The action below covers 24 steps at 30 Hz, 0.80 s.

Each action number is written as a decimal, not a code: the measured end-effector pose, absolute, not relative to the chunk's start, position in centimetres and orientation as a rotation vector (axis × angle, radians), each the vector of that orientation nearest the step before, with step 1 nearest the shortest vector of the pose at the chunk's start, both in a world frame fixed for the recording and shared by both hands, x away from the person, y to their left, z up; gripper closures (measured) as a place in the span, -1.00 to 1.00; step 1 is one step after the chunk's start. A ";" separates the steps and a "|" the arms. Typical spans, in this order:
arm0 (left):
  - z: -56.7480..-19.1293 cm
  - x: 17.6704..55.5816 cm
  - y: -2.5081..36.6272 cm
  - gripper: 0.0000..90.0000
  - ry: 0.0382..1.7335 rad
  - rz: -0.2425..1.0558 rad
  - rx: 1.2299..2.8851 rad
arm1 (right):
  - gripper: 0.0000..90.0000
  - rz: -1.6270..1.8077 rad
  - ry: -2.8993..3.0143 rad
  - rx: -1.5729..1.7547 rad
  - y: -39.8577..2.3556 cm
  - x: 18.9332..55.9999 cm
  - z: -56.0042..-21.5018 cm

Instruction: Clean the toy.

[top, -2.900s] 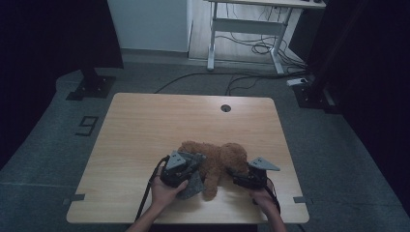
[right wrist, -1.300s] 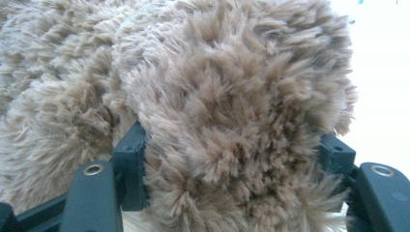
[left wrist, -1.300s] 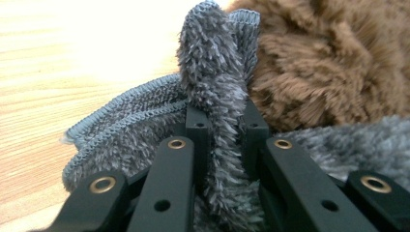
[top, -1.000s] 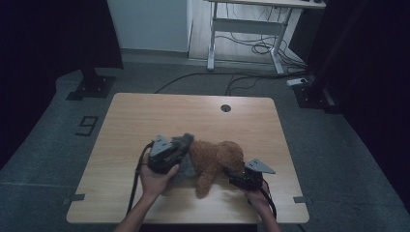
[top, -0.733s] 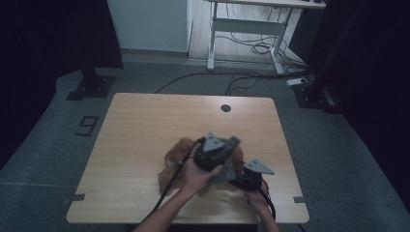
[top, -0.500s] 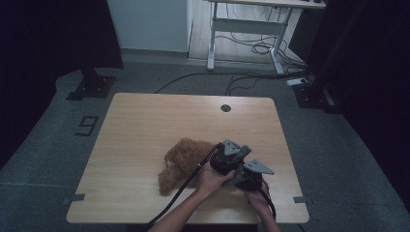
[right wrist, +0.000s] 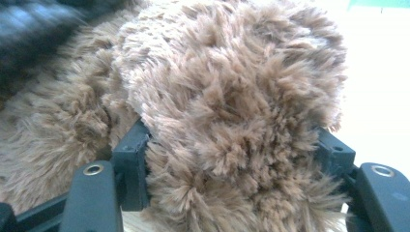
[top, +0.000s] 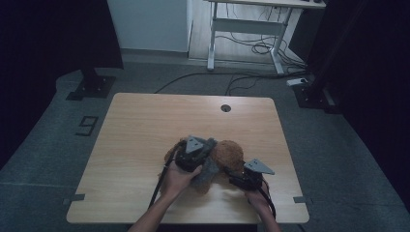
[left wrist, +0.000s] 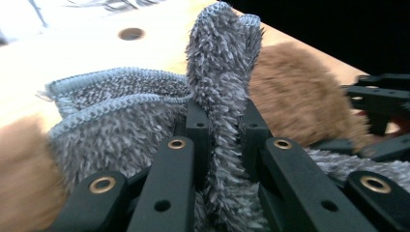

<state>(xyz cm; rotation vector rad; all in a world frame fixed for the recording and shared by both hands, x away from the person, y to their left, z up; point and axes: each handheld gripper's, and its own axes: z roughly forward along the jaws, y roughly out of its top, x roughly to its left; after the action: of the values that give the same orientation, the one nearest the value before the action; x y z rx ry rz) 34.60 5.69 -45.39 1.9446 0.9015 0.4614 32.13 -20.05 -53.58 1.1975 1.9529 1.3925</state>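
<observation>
While the left gripper has a fold of the grey cloth pinched and the right gripper clamps a limb of the brown plush toy, the work in hand looks like wrapping or drying the toy with that cloth. To do it well, I judge the right hand should act as a plain anchor, holding the toy down on the table, while the left draws the cloth across the fur in 1 smooth pull instead of tugging, since a thin pinched fold can slip out. Keeping the cloth low and close to the toy should stop it bunching between the 2 grippers, which sit just beside each other.

In the left gripper view the fingers are nearly closed, pressing from both sides on an upright ridge of the grey cloth, with the rest of it draped over the fur behind. In the right gripper view the fingers stand partly open, spread around a thick tuft of brown plush that fills the gap and presses against both.

From the high view the toy lies on the near half of the table, between the 2 hands, with the cloth over its left-hand part.
</observation>
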 end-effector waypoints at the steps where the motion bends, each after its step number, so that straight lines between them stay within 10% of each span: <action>1: -45.4 34.5 6.6 0.76 0.915 0.474 1.934 | -0.26 1.394 1.953 1.197 -20.1 32.1 -53.6; 17: -49.5 33.7 15.7 0.76 1.153 0.441 1.814 | -0.26 1.387 1.944 1.195 -19.9 32.0 -53.6; 24: -43.8 32.4 12.1 0.76 0.971 0.512 1.787 | -0.26 1.383 1.938 1.194 -19.9 31.9 -53.6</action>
<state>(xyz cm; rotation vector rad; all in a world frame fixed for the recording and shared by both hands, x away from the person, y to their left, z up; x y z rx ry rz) 32.38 12.11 -43.77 1.7872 0.9708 0.5123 31.95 -19.87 -53.59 1.1939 1.9381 1.3832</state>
